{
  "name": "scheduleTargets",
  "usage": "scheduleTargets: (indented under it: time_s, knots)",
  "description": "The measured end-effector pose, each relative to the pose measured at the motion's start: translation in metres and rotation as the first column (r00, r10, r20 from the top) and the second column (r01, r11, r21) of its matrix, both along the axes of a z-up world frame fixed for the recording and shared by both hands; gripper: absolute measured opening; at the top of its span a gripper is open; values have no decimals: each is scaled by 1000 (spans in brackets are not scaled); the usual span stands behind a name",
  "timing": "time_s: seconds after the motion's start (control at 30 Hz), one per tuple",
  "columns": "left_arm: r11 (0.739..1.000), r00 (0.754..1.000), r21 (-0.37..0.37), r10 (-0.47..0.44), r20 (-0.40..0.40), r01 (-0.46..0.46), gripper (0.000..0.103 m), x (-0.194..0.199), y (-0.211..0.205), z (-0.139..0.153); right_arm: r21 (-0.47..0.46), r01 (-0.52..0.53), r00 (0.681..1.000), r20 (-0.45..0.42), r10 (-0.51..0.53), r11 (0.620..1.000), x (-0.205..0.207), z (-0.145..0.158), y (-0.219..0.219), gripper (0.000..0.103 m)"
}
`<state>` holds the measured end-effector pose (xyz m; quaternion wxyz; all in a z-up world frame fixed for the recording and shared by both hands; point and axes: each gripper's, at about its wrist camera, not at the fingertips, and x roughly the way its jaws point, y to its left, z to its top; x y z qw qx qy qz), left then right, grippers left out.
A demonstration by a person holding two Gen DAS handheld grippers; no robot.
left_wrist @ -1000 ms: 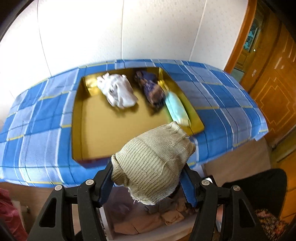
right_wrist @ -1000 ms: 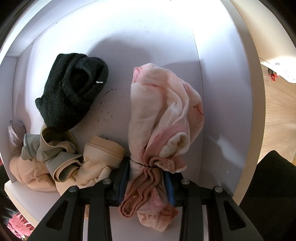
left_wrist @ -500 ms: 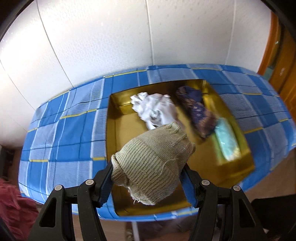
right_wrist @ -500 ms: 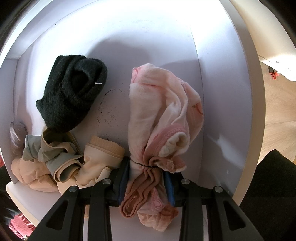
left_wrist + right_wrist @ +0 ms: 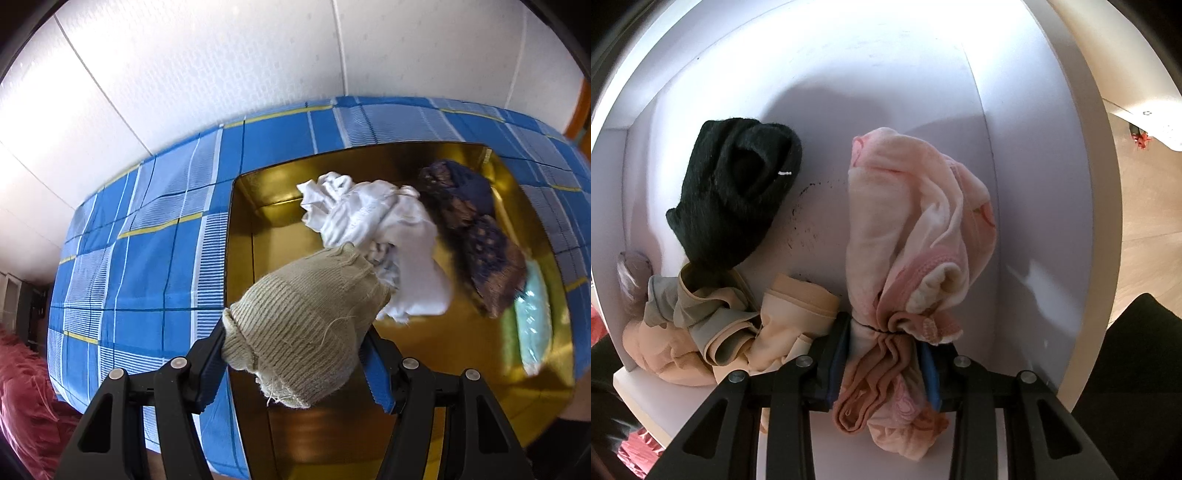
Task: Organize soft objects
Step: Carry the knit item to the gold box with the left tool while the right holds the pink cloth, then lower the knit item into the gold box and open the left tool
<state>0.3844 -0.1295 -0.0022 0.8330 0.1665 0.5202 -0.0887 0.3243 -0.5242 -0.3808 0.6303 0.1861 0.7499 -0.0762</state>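
Carrying a beige knit sock (image 5: 306,328), my left gripper (image 5: 295,354) hangs above the near left part of a gold tray (image 5: 240,236) on the blue checked tabletop (image 5: 147,258). Its fingers (image 5: 208,363) pinch the sock's bunched end, so the sock sticks forward toward 12 o'clock. To place it well, I judge I should lower over bare tray floor at 6 o'clock of the white cloth (image 5: 380,243), then release without dragging neighbours. A dark patterned bundle (image 5: 476,243) and a pale green piece (image 5: 532,317) lie at 2 to 3 o'clock. My right gripper (image 5: 882,365) tilts down into a white bin (image 5: 1034,184), fingers (image 5: 836,350) clamping a pink garment (image 5: 916,229); a black sock (image 5: 735,192) lies at 10 o'clock, tan garments (image 5: 738,325) at 8 o'clock.
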Motion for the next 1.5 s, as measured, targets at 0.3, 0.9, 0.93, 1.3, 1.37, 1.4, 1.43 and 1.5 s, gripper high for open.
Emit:
scheduleTargets:
  time_s: [0.3, 0.9, 0.93, 1.3, 1.37, 1.4, 1.43, 1.5]
  knots:
    - [999, 999, 15, 32, -26, -31, 65, 27, -4, -20, 19, 18, 1000, 0, -18, 1000, 0, -1, -7, 35]
    - [994, 997, -83, 73, 23, -71, 85, 53, -10, -16, 26, 23, 1000, 2, -23, 999, 2, -3, -9, 35]
    - [994, 997, -89, 73, 33, -70, 85, 52, -10, -13, 26, 23, 1000, 2, -23, 999, 1, -3, -10, 35]
    - [983, 981, -172, 97, 168, -68, 96, 27, 7, 30, 23, 17, 1000, 2, -17, 1000, 1, -3, -9, 35]
    - [980, 979, -187, 100, 176, -66, 96, 17, 13, 33, 22, 15, 1000, 3, -15, 1000, 1, -3, -8, 35]
    - [979, 980, -196, 98, 175, -62, 96, 13, 16, 34, 22, 15, 1000, 3, -15, 1000, 1, -3, -8, 35]
    - [977, 980, -204, 94, 175, -57, 96, 8, 19, 35, 22, 14, 1000, 3, -15, 1000, 1, -3, -8, 35]
    - [978, 980, -205, 81, 183, -43, 96, -2, 23, 37, 21, 12, 1000, 4, -12, 1000, 1, -3, -7, 35]
